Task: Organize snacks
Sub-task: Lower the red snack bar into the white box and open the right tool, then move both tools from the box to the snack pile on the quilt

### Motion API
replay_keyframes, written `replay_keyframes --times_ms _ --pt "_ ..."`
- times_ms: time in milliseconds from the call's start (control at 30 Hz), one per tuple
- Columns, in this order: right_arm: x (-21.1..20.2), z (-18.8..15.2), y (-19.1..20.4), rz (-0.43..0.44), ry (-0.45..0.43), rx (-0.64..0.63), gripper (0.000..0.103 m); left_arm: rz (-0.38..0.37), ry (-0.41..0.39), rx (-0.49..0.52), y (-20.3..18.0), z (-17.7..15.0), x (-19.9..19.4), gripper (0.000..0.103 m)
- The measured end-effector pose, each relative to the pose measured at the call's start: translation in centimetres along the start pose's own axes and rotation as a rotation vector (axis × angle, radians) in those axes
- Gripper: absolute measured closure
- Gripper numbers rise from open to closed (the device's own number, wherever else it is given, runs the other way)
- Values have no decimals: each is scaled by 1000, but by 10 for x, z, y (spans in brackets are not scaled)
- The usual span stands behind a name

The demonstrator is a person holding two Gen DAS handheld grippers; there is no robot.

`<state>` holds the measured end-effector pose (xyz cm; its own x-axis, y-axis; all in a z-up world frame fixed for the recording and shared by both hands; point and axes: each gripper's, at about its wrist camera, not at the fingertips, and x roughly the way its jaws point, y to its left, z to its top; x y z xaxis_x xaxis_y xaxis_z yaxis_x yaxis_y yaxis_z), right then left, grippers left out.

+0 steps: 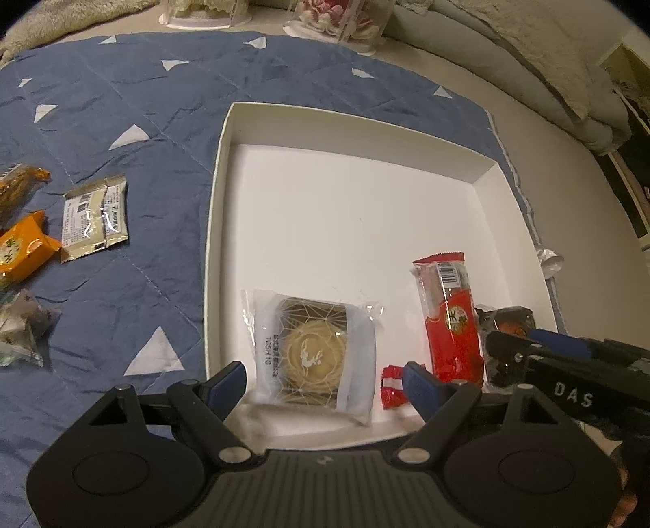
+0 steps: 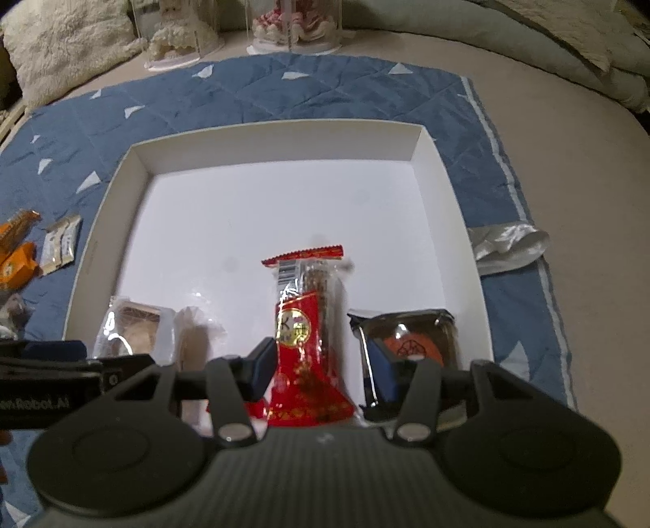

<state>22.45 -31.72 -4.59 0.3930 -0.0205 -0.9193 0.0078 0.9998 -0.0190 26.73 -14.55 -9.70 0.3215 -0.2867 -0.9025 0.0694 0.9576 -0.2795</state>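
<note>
A white shallow box lies on a blue quilted cloth. Along its near side lie a clear-wrapped round pastry, a red snack bar and a dark-wrapped cake. My left gripper is open, its fingers on either side of the pastry's near end. My right gripper is open around the red bar's near end. It also shows in the left wrist view from the side.
Loose snacks lie on the cloth left of the box: a beige sachet, orange packets and a grey wrapped piece. A silver wrapper lies right of the box. Clear display cases stand behind.
</note>
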Motion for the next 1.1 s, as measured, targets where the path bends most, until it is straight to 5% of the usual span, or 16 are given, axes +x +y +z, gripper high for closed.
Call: replay_keyframes --times_ms 233,533,1100 --pt "-22 -9 -7 -9 -36 17 34 23 -28 54 0 -8 -15 8" --pt "-44 -23 -16 -52 -82 53 0 60 -62 99 9 -15 -31 0" --pt "-38 -16 37 8 -137 10 0 164 -154 22 103 -11 -77 0"
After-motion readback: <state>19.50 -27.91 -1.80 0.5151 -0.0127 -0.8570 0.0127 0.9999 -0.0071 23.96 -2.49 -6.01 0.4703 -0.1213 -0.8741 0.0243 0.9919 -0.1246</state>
